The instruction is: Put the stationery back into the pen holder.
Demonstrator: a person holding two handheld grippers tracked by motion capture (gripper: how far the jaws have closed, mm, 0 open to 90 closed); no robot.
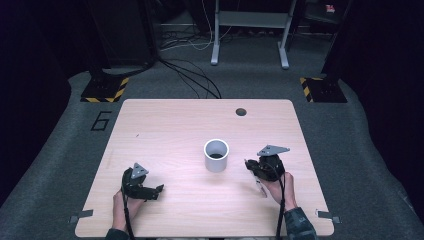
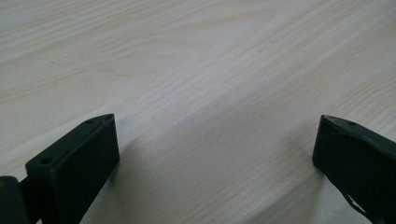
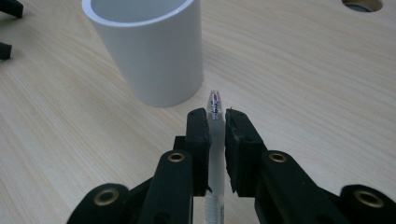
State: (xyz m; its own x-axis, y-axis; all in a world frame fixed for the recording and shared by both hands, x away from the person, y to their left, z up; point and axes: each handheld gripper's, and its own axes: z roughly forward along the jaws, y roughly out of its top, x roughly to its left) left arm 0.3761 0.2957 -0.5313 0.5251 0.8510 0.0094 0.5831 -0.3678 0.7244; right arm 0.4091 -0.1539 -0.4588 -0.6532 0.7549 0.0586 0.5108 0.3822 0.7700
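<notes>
Nearest the person, the left gripper [image 1: 159, 189] is resting low over the near left part of the table [image 1: 165, 125], its jaws standing wide apart with nothing but bare wood grain between them in the left gripper view. It seems to be parked there to stay out of the way while the other hand works.

A little farther in, on the near right, the right gripper [image 3: 216, 122] is clamping a clear pen [image 3: 215, 140], the two black jaws pressing on the barrel from either side. The pen is running along the line of the jaws, its tip [image 3: 214, 98] poking out just past them and its barrel trailing back toward the hand. In the high view the pen [image 1: 259, 185] is hanging slanted below the gripper, apparently clear of the tabletop. Holding it lengthwise like this is probably meant to let the pen be tipped upright and dropped in point first.

Just beyond and to the left of the pen's tip, a white cup [image 3: 149, 46] is standing upright near the middle of the table, its mouth open, likely the place the pen is meant for. At the far edge a round cable hole [image 1: 241, 111] is sitting in the tabletop.
</notes>
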